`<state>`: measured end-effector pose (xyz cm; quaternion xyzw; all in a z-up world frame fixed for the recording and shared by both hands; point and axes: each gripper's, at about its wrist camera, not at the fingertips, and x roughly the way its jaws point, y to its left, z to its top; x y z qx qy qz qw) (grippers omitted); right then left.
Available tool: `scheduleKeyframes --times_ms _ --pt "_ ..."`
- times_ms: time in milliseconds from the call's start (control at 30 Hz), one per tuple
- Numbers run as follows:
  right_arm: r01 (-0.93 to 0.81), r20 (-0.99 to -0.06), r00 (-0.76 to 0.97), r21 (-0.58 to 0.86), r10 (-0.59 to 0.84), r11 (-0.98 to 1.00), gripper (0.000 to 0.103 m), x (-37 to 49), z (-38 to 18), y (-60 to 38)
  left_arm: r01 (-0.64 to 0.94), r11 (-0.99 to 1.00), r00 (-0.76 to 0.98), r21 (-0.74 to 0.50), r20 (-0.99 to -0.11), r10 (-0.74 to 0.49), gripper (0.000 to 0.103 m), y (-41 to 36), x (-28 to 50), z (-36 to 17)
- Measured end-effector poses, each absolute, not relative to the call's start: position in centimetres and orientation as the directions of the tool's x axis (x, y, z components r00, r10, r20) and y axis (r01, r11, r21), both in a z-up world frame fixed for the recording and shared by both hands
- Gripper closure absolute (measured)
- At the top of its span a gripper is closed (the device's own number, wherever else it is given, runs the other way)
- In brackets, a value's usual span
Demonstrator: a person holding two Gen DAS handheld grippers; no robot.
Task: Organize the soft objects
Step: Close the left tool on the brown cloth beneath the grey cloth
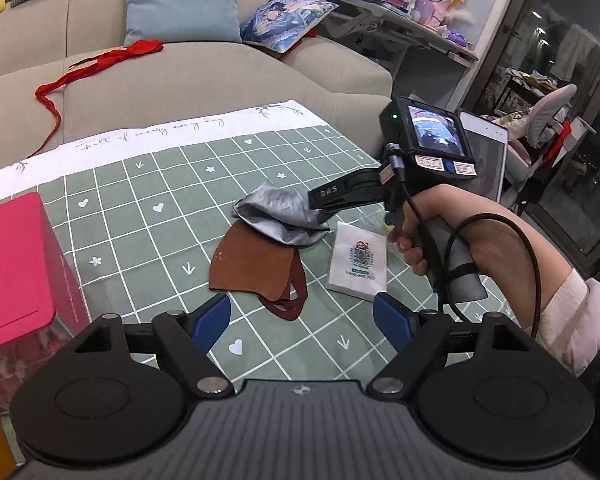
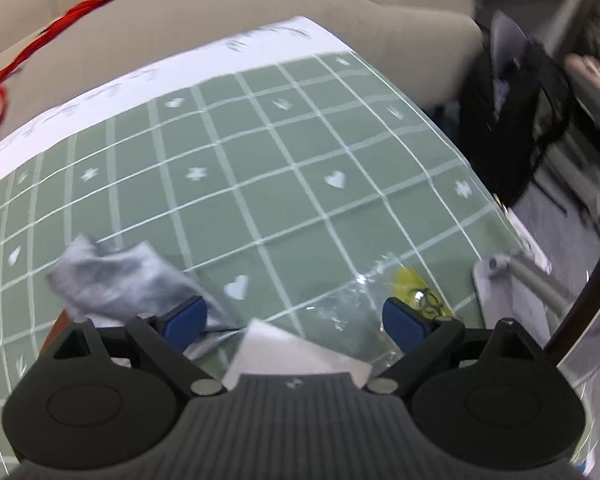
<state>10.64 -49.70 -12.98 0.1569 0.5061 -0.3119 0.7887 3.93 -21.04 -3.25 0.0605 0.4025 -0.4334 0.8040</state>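
Note:
A grey cloth mask point(image 1: 278, 214) lies crumpled on top of a brown mask point(image 1: 252, 266) on the green checked tablecloth point(image 1: 148, 184). A white tissue packet point(image 1: 358, 262) lies just right of them. My left gripper point(image 1: 302, 316) is open and empty, hovering in front of the brown mask. My right gripper point(image 1: 324, 214) comes in from the right with its tip at the grey mask's right edge. In the right wrist view the right gripper point(image 2: 294, 316) is open, with the grey mask point(image 2: 120, 280) by its left finger point(image 2: 186, 318) and the white packet point(image 2: 284, 348) under it.
A pink box point(image 1: 14, 276) stands at the left table edge. A clear plastic wrapper with yellow print point(image 2: 384, 300) lies near the right finger. A beige sofa point(image 1: 180, 76) with a red ribbon point(image 1: 100, 64) and cushions is behind the table. A tablet point(image 1: 486, 156) stands at right.

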Motion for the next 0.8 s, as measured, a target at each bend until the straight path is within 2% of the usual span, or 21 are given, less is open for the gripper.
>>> scheduleKeyframes --times_ms 67,133,300,367,400,467,533,600,733,800 --pt "0.667 -0.905 0.267 -0.074 -0.33 0.741 0.016 10.8 -13.6 -50.5 0.747 0.624 0.315 -0.229 -0.705 -0.636 0.008 -21.2 3.8 -3.4" --pt "0.692 -0.917 0.249 -0.057 -0.311 0.72 0.015 10.6 -14.1 -51.5 0.749 0.624 0.315 -0.224 -0.708 -0.632 0.008 -21.4 3.7 -3.5" --pt "0.7 -0.914 0.259 -0.046 -0.313 0.713 0.033 10.3 -13.9 -52.3 0.743 0.622 0.289 -0.247 -0.72 -0.631 0.008 -21.6 3.9 -3.8" --pt "0.673 -0.906 0.28 -0.05 -0.317 0.738 0.054 10.3 -13.8 -52.1 0.741 0.622 0.283 -0.252 -0.723 -0.63 0.008 -21.7 3.9 -3.9" --pt "0.663 -0.903 0.289 -0.05 -0.318 0.747 0.062 10.3 -13.6 -51.9 0.743 0.623 0.286 -0.246 -0.724 -0.627 0.008 -21.8 3.8 -3.9" --pt "0.635 -0.897 0.303 -0.062 -0.322 0.77 0.086 10.5 -13.4 -51.5 0.746 0.623 0.293 -0.234 -0.726 -0.623 0.008 -21.9 3.6 -3.9" --pt "0.612 -0.896 0.303 -0.078 -0.325 0.787 0.103 10.6 -13.3 -51.2 0.746 0.625 0.293 -0.23 -0.729 -0.618 0.008 -22.1 3.7 -4.0" --pt "0.592 -0.898 0.295 -0.098 -0.328 0.8 0.103 10.6 -13.3 -50.9 0.741 0.632 0.297 -0.228 -0.733 -0.612 0.008 -22.3 3.9 -4.3" --pt "0.565 -0.919 0.36 0.079 -0.16 0.821 0.103 10.0 -13.1 -51.2 0.732 0.649 0.303 -0.21 -0.752 -0.585 0.008 -23.4 5.0 -5.5" --pt "0.547 -0.921 0.367 0.101 -0.129 0.831 0.103 9.9 -13.0 -50.8 0.739 0.642 0.289 -0.206 -0.763 -0.578 0.008 -24.4 5.7 -6.3"
